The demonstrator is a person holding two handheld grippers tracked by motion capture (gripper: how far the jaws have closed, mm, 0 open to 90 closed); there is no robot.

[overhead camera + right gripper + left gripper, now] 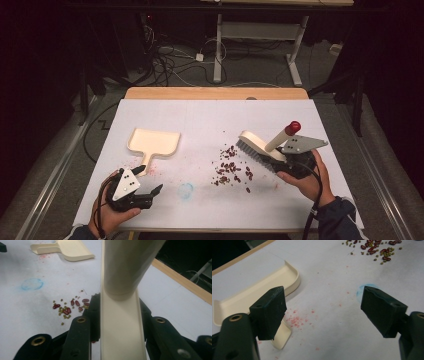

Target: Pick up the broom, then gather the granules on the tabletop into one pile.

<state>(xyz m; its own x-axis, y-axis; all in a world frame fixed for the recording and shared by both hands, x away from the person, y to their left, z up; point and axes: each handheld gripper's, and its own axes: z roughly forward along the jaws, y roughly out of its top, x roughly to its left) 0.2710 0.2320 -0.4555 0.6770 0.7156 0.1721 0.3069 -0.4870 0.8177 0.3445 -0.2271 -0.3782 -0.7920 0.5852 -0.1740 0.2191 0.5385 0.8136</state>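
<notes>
— White sheeting covers the table [210,115], with cables on the dark floor behind. From above, what do you make out?

— At right, the right gripper [287,162] is clamped on a cream brush [260,147], its bristles on the sheet beside a scatter of beans [231,167]. At left, the left gripper [145,180] rests near the front edge, jaws apart, nothing between them. A cream dustpan [152,142] lies just beyond it.

— And along the left gripper's jaws?

— Left gripper [323,312] spread wide over bare sheet. The dustpan [262,293] lies behind its left jaw, handle under that jaw's tip. Red specks and a blue ring mark the sheet; beans [374,248] lie farther off.

— The right gripper's view?

— Both jaws of the right gripper [120,315] press on the brush [122,322]. Beans [68,307] lie to its left, the dustpan [67,248] well beyond.
</notes>
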